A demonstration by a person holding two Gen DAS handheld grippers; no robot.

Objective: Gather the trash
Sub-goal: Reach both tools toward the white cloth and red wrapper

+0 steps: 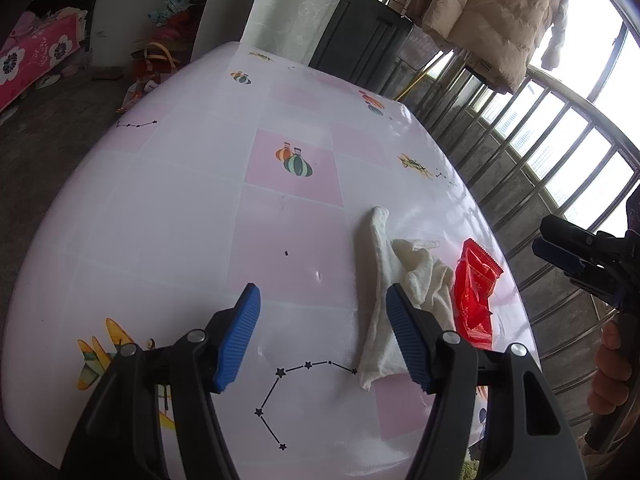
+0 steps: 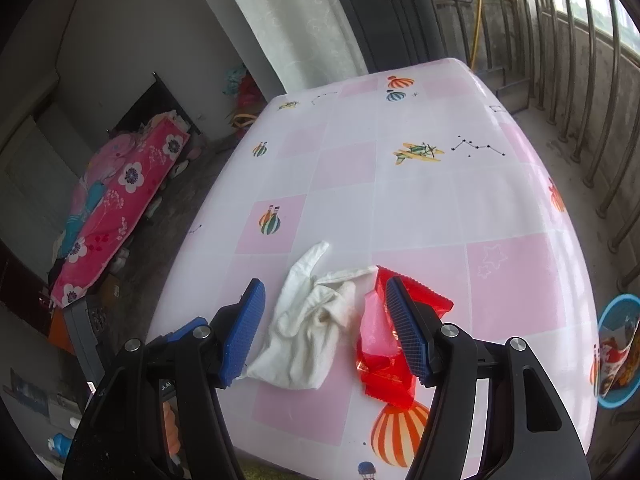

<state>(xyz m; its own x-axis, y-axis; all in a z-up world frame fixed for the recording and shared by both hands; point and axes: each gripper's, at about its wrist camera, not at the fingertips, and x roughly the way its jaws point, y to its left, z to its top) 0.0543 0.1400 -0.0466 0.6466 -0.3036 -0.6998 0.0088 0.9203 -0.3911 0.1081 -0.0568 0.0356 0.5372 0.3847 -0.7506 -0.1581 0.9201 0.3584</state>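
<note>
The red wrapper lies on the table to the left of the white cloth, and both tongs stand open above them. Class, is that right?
Not quite. The red wrapper lies to the right of the white cloth, as the right wrist view shows. The rest holds: both are on the table, and both tongs stand open.

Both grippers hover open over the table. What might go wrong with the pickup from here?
1. The red wrapper lies right against the white cloth, so the right gripper, whose open jaws straddle both, might pinch cloth along with it.
2. The wrapper looks thin and glossy on the smooth tablecloth; it may slide away instead of lifting.
3. The blue bin sits low beyond the table edge, so a loose grip could drop the wrapper short.
</note>
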